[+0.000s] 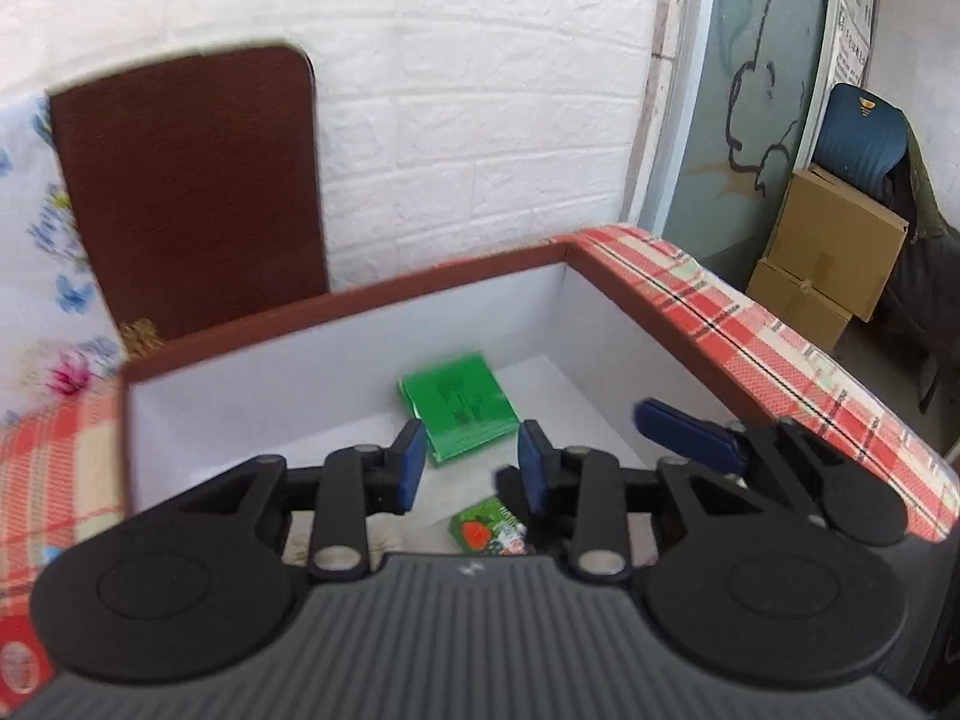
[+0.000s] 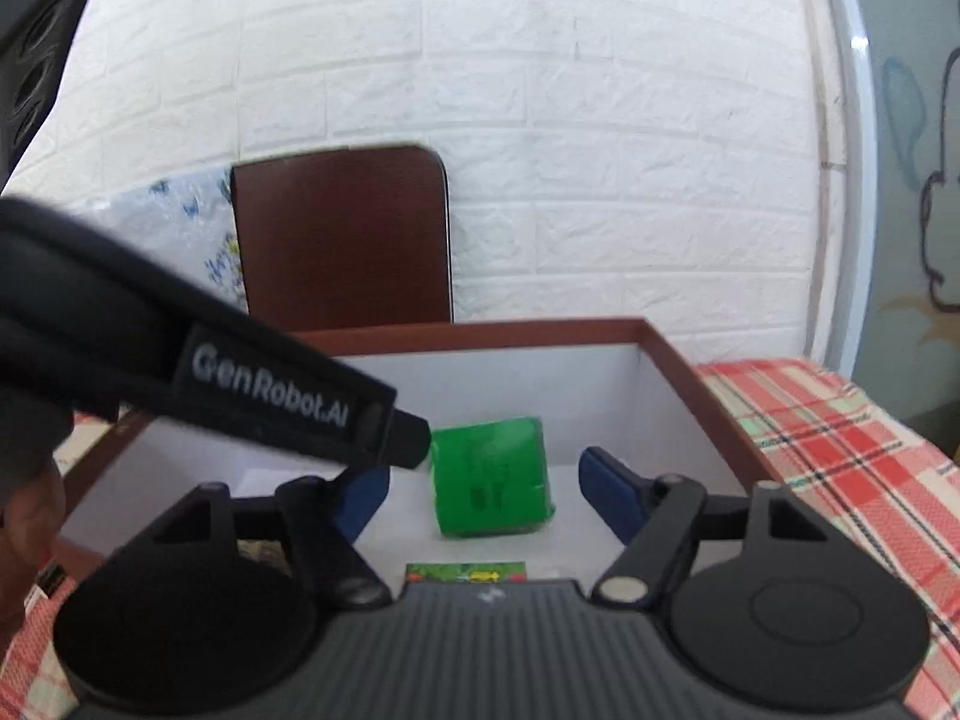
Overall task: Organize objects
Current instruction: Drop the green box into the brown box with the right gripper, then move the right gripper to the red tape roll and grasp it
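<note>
The left gripper (image 1: 472, 465) and right gripper (image 2: 483, 492) hang wide apart, holding nothing. The green packet (image 1: 459, 411) lies flat inside the box (image 1: 336, 315), long side pointing away. A small snack pack (image 1: 489, 528) lies near.

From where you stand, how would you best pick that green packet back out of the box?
Probably from straight above. The green packet lies flat on the floor of the box, whose walls block any sideways approach. I would close the fingers across its two long edges, its narrower span. Both grippers hang open above it.
</note>
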